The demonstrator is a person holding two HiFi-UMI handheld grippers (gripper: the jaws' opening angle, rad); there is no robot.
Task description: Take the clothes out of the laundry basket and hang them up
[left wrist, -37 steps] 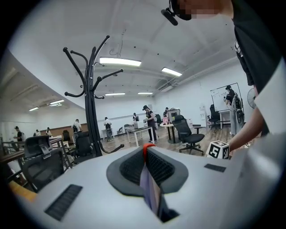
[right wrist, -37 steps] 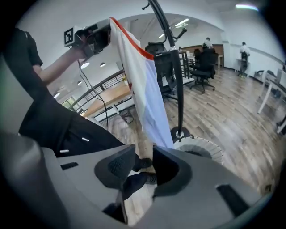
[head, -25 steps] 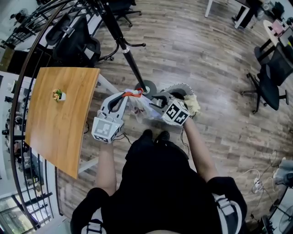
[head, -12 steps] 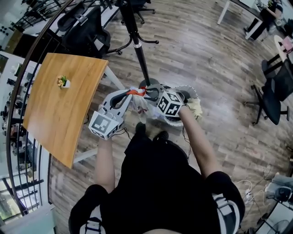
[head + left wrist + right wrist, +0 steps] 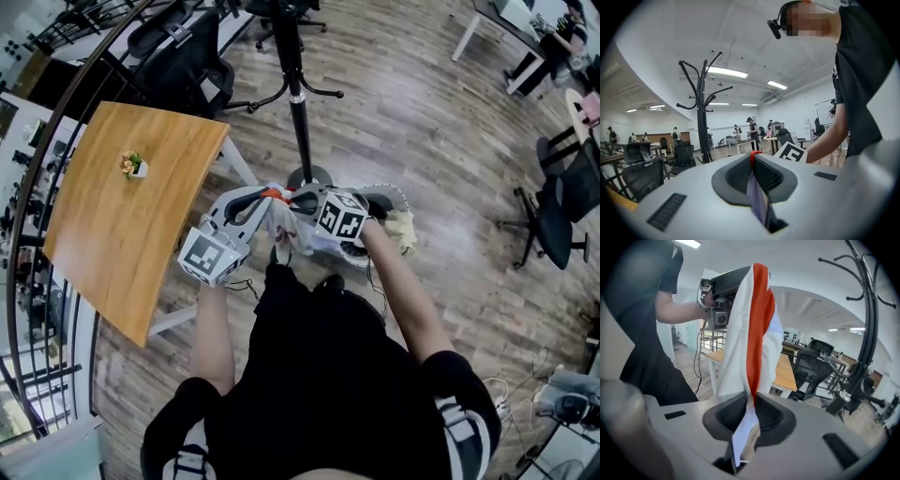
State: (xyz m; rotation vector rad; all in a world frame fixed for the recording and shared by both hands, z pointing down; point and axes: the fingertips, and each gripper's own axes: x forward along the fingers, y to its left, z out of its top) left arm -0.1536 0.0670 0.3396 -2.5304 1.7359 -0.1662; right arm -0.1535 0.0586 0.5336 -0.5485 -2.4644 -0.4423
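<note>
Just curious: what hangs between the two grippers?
Head view: a white, orange-edged garment; left gripper grips it, right gripper has just been closing its jaws on it.

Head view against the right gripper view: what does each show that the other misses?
Head view only: the basket on the floor, the plant on the table, and both of the person's arms. Right gripper view only: a close look at the right tongs, which have just been closing, pinching the garment between their pads. Both: the garment held between the left tongs and right tongs, the table, and the coat stand.
</note>
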